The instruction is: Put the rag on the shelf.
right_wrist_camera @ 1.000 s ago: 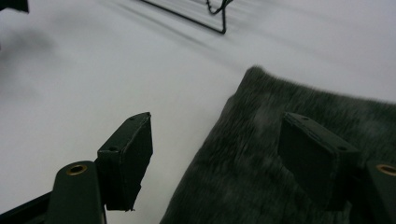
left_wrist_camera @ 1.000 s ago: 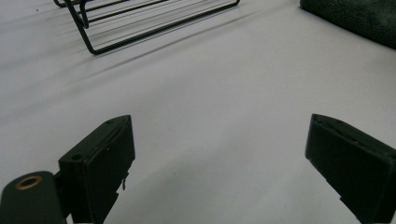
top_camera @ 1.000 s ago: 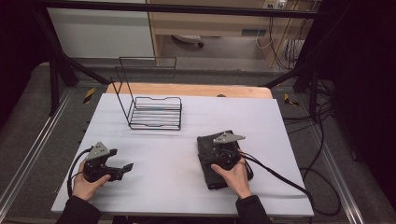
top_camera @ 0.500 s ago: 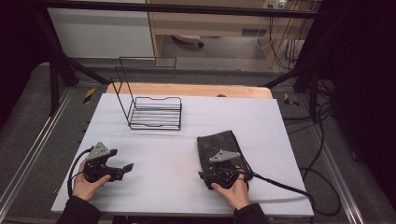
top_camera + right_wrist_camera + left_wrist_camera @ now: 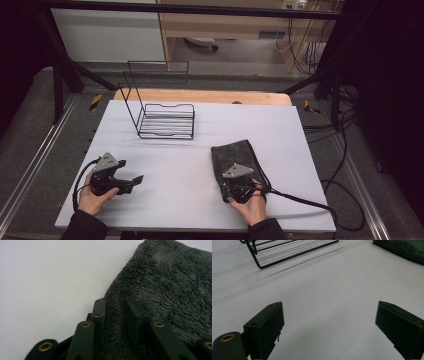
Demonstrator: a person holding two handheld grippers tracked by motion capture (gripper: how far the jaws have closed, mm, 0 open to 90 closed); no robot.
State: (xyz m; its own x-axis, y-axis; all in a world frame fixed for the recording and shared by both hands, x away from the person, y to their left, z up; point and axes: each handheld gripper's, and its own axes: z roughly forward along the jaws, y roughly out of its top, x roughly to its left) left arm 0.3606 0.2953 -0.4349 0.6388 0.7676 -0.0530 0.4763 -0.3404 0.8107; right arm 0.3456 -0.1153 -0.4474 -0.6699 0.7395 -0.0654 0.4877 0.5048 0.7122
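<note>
My right gripper [image 5: 239, 191] jaws have just been closing, pinching the dark towel [image 5: 234, 156] edge at the worktop's [image 5: 175, 165] near right; left gripper [image 5: 131, 181] spread, wire rack [image 5: 165, 120] well behind, nothing between.

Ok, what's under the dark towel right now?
The dark towel lies flat on the white table. Its near edge sits between the right gripper jaws; anything beneath is covered.

Dark grey towel [image 5: 235, 159], white table [image 5: 175, 165]
</note>
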